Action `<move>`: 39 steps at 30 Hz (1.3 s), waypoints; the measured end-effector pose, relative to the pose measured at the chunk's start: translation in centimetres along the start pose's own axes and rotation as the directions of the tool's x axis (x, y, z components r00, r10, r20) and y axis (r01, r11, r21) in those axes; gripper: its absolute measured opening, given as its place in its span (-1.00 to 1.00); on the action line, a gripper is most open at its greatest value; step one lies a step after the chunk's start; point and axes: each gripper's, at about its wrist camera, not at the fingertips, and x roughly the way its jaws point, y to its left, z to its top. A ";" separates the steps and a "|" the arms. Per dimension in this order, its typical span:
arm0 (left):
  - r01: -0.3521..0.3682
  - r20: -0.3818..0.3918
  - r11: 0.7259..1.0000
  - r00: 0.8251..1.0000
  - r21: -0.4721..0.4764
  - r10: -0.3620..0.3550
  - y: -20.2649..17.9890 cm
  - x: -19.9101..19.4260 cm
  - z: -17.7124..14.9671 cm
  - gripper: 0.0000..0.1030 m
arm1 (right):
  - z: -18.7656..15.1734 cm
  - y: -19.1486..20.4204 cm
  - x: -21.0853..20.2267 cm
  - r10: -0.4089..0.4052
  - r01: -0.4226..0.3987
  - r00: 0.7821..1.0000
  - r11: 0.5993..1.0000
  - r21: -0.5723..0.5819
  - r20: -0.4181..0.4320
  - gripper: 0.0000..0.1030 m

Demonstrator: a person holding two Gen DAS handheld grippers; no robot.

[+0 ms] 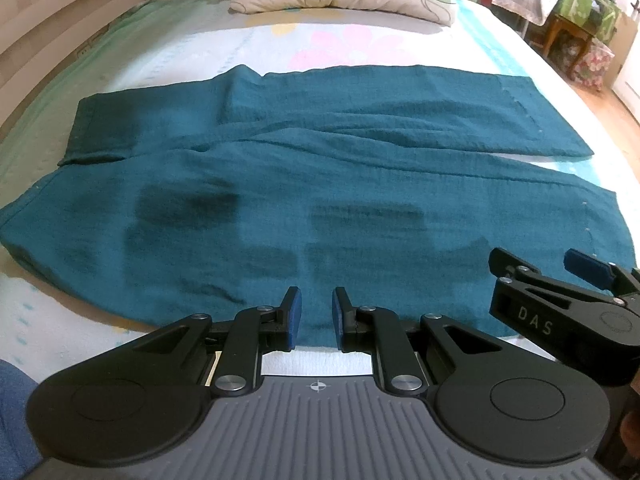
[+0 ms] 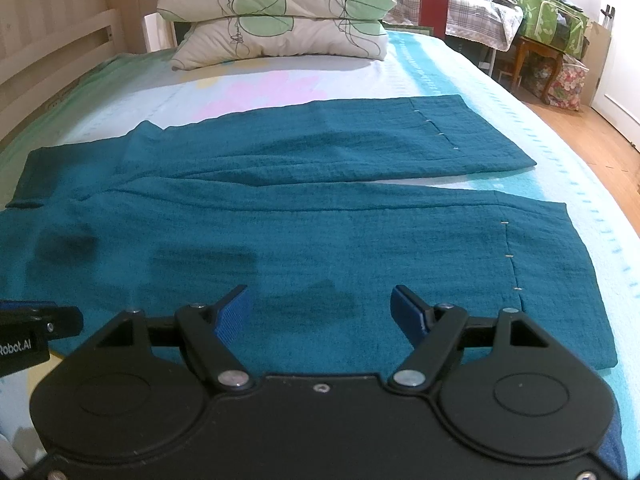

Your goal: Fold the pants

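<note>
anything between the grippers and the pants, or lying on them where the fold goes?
Nothing visible. The pants lie flat on the bed, both legs bare. The left gripper and the right gripper hang over the near leg's edge, both empty. The pillows sit further up the bed, apart from the pants.

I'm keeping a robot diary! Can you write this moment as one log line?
stage: before folding | teal pants: flat on bed | left claw: narrow gap, empty | right claw: open, empty
</note>
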 end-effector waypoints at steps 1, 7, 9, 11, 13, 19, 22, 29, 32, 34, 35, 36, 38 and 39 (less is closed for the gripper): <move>-0.001 -0.002 1.000 1.000 0.001 0.001 0.0 0.0 0.0 -0.68 | 0.0 0.0 0.0 0.000 0.000 1.000 1.000 0.000 0.000 0.51; -0.009 -0.018 1.000 1.000 0.010 0.009 -0.1 0.2 -0.1 -0.68 | 0.0 0.0 0.1 0.000 0.000 1.000 1.000 0.000 -0.001 0.51; -0.012 -0.024 1.000 1.000 0.013 0.012 -0.1 0.2 -0.2 -0.68 | 0.0 0.0 0.0 -0.001 0.001 1.000 1.000 -0.001 -0.002 0.51; -0.010 -0.032 1.000 0.999 0.013 0.010 0.0 0.3 -0.2 -0.68 | -0.1 0.1 0.1 -0.001 0.001 1.000 1.000 -0.002 -0.002 0.51; -0.008 -0.036 1.000 0.999 0.012 0.008 0.1 0.4 -0.2 -0.68 | 0.0 0.1 0.1 -0.001 0.001 1.000 1.000 -0.002 -0.002 0.51; -0.006 -0.042 1.000 0.999 0.010 0.007 0.1 0.4 -0.2 -0.68 | 0.0 0.1 0.0 -0.002 0.002 1.000 1.000 -0.003 -0.004 0.51; -0.006 -0.045 1.000 0.999 0.010 0.007 0.1 0.4 -0.1 -0.68 | -0.2 0.1 0.5 -0.002 0.002 1.000 1.000 -0.008 -0.006 0.51; -0.006 -0.047 1.000 0.999 0.011 0.007 0.1 0.4 -0.2 -0.68 | -0.2 0.2 0.5 -0.003 0.003 1.000 1.000 -0.014 -0.010 0.51; -0.008 -0.048 1.000 0.999 0.008 0.008 0.2 0.5 -0.2 -0.68 | -0.2 0.2 0.5 -0.003 0.002 1.000 1.000 -0.019 -0.011 0.51; -0.007 -0.048 1.000 0.999 0.007 0.007 0.2 0.5 -0.2 -0.68 | -0.1 0.2 0.4 -0.003 0.003 1.000 1.000 -0.021 -0.012 0.51; -0.007 -0.048 1.000 0.999 0.007 0.007 0.2 0.5 -0.2 -0.68 | -0.1 0.2 0.3 -0.004 0.003 1.000 1.000 -0.022 -0.012 0.51; -0.007 -0.047 1.000 0.999 0.007 0.008 0.2 0.5 -0.2 -0.68 | -0.1 0.2 0.4 -0.003 0.003 1.000 1.000 -0.021 -0.012 0.51; -0.007 -0.048 1.000 0.999 0.006 0.007 0.2 0.5 -0.3 -0.68 | -0.1 0.2 0.4 -0.003 0.003 1.000 1.000 -0.021 -0.013 0.51; -0.006 -0.048 1.000 0.999 0.007 0.006 0.2 0.5 -0.2 -0.68 | -0.1 0.3 0.4 -0.004 0.004 1.000 1.000 -0.021 -0.013 0.51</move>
